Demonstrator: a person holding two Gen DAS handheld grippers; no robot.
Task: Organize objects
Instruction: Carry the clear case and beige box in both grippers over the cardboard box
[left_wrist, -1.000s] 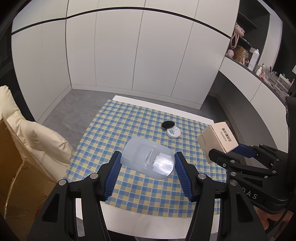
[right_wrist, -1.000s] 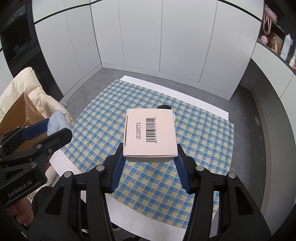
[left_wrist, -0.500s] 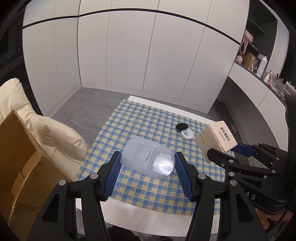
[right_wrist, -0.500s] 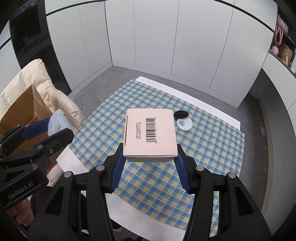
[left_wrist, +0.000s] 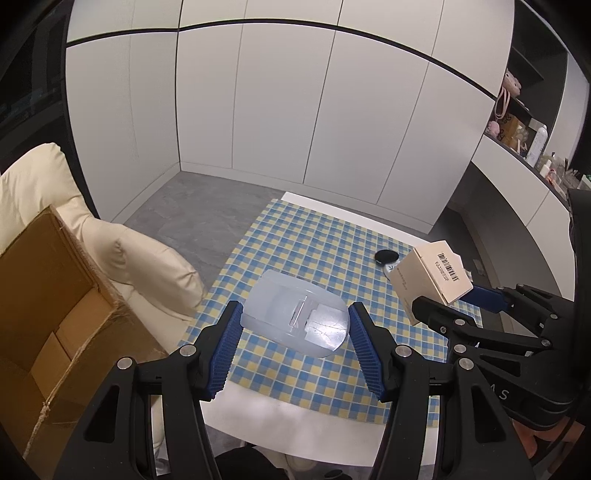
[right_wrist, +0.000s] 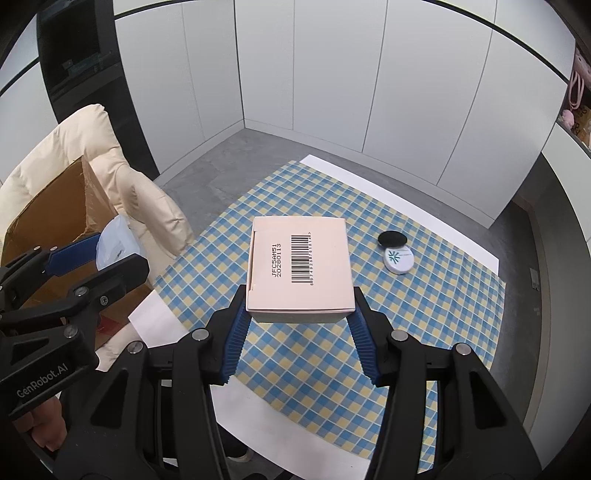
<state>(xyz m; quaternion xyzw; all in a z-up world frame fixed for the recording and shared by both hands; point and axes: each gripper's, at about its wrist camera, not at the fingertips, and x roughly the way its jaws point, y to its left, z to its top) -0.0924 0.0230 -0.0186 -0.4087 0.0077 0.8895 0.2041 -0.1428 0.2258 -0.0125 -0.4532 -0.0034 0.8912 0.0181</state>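
My left gripper (left_wrist: 294, 325) is shut on a translucent plastic container (left_wrist: 295, 320), held in the air above the near edge of the checked tablecloth (left_wrist: 295, 243). My right gripper (right_wrist: 298, 314) is shut on a pale pink carton with a barcode (right_wrist: 300, 266), also lifted over the cloth. The left wrist view shows the same carton (left_wrist: 430, 278) at the right, and the right wrist view shows the plastic container (right_wrist: 114, 245) at the left. A white round tin (right_wrist: 398, 259) and its black lid (right_wrist: 392, 238) lie on the cloth beyond the carton.
An open cardboard box (left_wrist: 48, 295) stands at the left on a cream padded chair (left_wrist: 147, 266). The white table (right_wrist: 325, 454) shows bare at its near edge. White cupboard doors close the back. A shelf with bottles and toys (left_wrist: 524, 136) runs along the right.
Both grippers, each still holding its object, have moved left across the table. The cardboard box and the chair have come further into view at the left. The tin now appears further right.
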